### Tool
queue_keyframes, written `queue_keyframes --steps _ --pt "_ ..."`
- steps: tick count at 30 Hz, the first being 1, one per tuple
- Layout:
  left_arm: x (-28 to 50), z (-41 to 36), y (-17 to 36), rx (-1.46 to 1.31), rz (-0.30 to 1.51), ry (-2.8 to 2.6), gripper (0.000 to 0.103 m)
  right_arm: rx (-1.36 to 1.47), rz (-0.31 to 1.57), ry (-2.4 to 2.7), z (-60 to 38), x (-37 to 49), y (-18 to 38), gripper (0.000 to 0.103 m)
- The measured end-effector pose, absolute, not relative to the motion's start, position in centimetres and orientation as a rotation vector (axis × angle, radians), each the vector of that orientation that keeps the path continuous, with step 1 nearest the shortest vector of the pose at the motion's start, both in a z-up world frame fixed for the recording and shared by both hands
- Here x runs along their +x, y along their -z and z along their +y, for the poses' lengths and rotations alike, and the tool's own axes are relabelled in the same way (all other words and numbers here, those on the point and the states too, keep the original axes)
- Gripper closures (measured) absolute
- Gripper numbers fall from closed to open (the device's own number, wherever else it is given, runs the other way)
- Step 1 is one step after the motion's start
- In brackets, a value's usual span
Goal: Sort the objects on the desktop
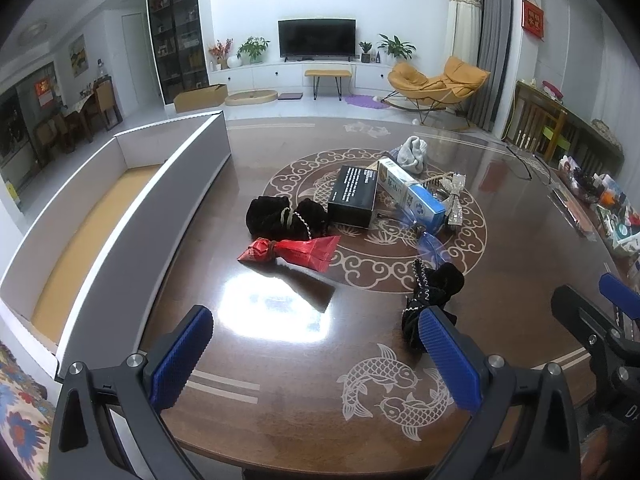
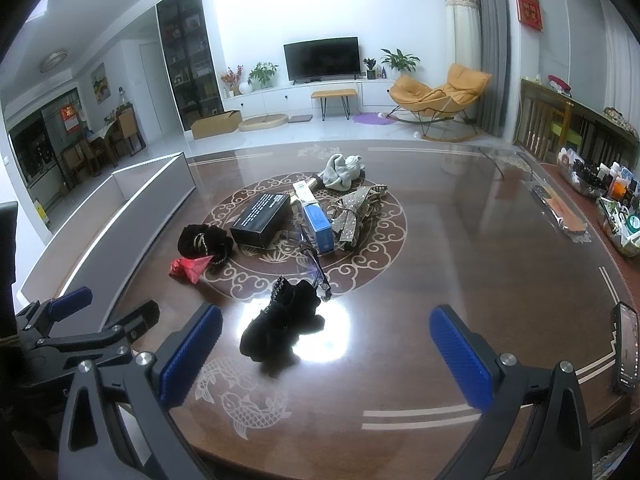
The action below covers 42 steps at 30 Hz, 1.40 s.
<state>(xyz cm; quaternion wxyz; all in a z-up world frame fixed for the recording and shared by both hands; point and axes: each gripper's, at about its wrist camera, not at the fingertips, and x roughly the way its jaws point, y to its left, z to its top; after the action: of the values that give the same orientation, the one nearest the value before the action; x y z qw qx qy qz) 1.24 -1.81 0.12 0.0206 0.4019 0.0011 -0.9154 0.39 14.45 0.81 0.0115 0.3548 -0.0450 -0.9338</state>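
On the dark round table (image 1: 280,360) lie a red packet (image 1: 292,253), a black velvet pouch (image 1: 286,217), a black box (image 1: 354,195), a blue-white carton (image 1: 412,196), a silver glitter bow (image 1: 454,200), a grey cloth (image 1: 414,154) and clear-blue glasses (image 1: 430,246). A second black pouch (image 1: 430,300) lies nearest, by my left gripper's right finger. My left gripper (image 1: 316,360) is open and empty above the near table edge. My right gripper (image 2: 326,358) is open and empty, with that black pouch (image 2: 282,326) just ahead of it.
A long white cardboard box (image 1: 132,208) with a tan floor stands open along the table's left side. Cluttered baskets (image 2: 600,196) line the right edge. A phone (image 2: 626,354) lies at the near right. The other gripper shows at each view's side.
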Motion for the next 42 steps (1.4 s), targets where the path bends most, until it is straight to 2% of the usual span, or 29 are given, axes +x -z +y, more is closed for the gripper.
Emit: queue_keyframes --steps 42 --pt "1.0 -2.5 1.8 1.307 -0.021 2.802 0.0 1.143 -0.137 2.889 14.2 0.2 -0.1 0.0"
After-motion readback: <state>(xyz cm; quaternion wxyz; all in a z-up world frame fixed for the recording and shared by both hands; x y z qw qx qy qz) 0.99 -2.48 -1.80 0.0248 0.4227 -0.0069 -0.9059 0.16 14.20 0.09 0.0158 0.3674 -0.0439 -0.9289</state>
